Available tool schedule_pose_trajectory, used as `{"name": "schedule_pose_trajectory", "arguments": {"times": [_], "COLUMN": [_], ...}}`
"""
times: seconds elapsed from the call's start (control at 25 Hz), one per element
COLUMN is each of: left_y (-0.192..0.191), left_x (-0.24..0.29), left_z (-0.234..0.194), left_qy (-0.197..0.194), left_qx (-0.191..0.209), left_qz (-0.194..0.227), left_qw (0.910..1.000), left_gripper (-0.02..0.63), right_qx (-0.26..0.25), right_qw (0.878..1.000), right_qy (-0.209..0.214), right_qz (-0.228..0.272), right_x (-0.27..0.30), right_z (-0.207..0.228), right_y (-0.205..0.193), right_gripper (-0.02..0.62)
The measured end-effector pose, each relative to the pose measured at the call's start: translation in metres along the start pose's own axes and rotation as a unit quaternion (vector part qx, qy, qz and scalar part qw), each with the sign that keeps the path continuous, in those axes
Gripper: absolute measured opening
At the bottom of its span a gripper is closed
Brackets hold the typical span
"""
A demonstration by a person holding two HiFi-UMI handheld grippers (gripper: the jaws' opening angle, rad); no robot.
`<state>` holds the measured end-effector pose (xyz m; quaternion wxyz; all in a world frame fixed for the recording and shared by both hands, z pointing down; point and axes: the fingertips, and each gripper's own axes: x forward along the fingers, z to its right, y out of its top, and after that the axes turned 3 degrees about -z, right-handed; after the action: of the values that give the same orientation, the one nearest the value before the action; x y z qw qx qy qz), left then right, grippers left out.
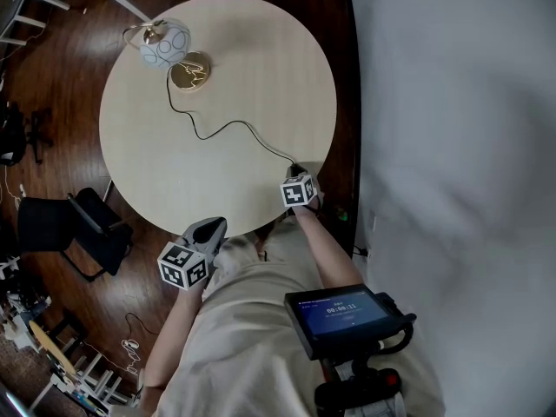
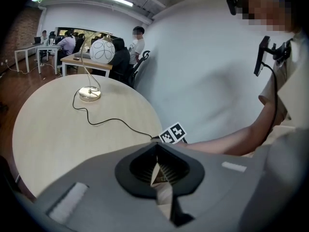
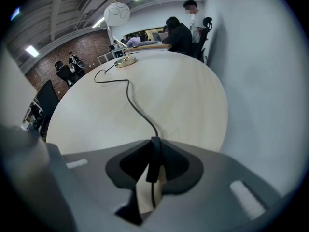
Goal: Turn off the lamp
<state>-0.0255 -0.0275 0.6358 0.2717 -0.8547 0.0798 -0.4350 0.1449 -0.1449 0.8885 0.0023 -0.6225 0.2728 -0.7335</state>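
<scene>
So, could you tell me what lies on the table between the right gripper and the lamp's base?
Only the lamp's black cord, winding over otherwise bare table from the base to the right gripper; the head view shows it.

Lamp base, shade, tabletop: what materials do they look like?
Lamp base: probably polished brass-coloured metal; it glints gold. Shade: white globe with a thin line pattern, frosted glass or plastic; can't tell which. Tabletop: pale wood-look laminate or veneer, matte, no glare.
</scene>
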Motion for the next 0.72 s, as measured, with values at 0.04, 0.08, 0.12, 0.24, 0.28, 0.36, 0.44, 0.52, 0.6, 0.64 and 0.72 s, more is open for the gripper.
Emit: {"name": "schedule_pose_trajectory", "arguments": {"times": [0.04, 0.08, 0.12, 0.24, 0.28, 0.36, 0.44, 0.52, 0.6, 0.64, 0.72], "left_y": [0.000, 0.001, 0.002, 0.005, 0.006, 0.008, 0.013, 0.017, 0.022, 0.024, 0.028], "left_x": [0.000, 0.000, -0.001, 0.000, 0.001, 0.002, 0.004, 0.004, 0.003, 0.002, -0.002], "left_z": [0.000, 0.001, 0.001, 0.000, 0.000, 0.000, 0.000, 0.001, 0.000, -0.001, -0.003], "left_qy": [0.001, 0.001, 0.002, 0.002, 0.002, 0.000, -0.002, -0.005, -0.010, -0.012, -0.016], "left_qx": [0.000, 0.001, 0.001, 0.003, 0.003, 0.006, 0.010, 0.016, 0.022, 0.025, 0.031], "left_qz": [0.001, 0.001, 0.002, 0.005, 0.006, 0.009, 0.014, 0.019, 0.024, 0.027, 0.033], "left_qw": [1.0000, 1.0000, 1.0000, 1.0000, 1.0000, 0.9999, 0.9998, 0.9997, 0.9994, 0.9992, 0.9988], "left_gripper": [-0.015, -0.015, -0.015, -0.015, -0.015, -0.015, -0.015, -0.015, -0.015, -0.015, -0.015], "right_qx": [0.001, 0.001, 0.001, -0.003, -0.007, -0.015, -0.016, -0.012, -0.011, -0.011, -0.008], "right_qw": [1.000, 1.000, 1.000, 1.000, 1.000, 1.000, 0.999, 0.998, 0.997, 0.996, 0.996], "right_qy": [0.000, 0.000, 0.000, 0.000, -0.003, -0.014, -0.021, -0.023, -0.024, -0.025, -0.029], "right_qz": [0.001, 0.001, 0.002, 0.000, 0.000, 0.009, 0.031, 0.056, 0.075, 0.081, 0.089], "right_x": [0.000, -0.001, -0.001, 0.000, 0.001, 0.000, -0.007, -0.017, -0.027, -0.032, -0.041], "right_z": [0.000, 0.000, 0.000, -0.001, 0.000, 0.002, 0.005, 0.005, 0.004, 0.003, 0.001], "right_y": [0.000, 0.000, 0.000, 0.001, 0.001, 0.003, 0.012, 0.025, 0.036, 0.041, 0.049], "right_gripper": [0.067, 0.067, 0.067, 0.069, 0.074, 0.080, 0.173, 0.198, 0.198, 0.197, 0.196]}}
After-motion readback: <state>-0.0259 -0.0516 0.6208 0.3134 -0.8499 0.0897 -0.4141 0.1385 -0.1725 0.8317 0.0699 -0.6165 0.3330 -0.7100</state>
